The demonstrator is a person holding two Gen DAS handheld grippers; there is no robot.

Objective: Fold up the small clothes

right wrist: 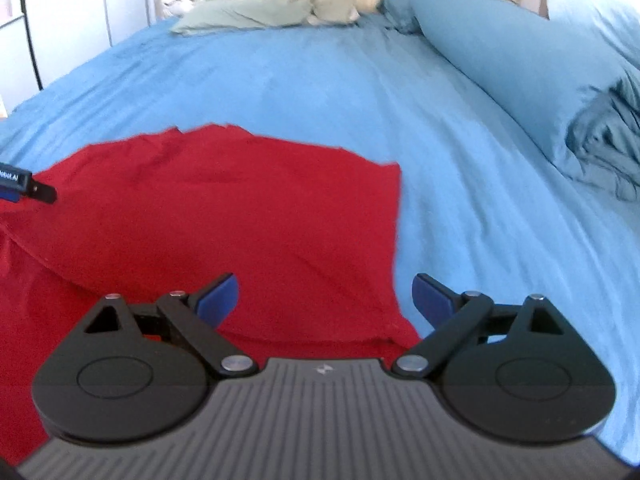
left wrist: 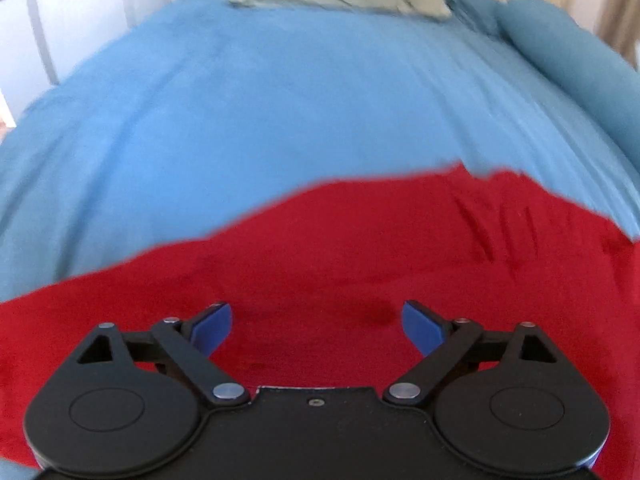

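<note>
Red garment, soft knit, creased, flat on smooth blue sheet; left gripper & right gripper jaws wide apart, holding nothing.

Counts, both wrist views:
- red garment: 1, spread on bed
- blue bedsheet: 1
- blue pillow: 1 long one at right; second, paler pillow behind it, so 2 total
- crumpled teal cloth: 1
- sage-green cloth pile: 1 at far edge, piece count unclear
- grippers: 2, left gripper, right gripper
- blue finger pads: 2 per gripper
</note>
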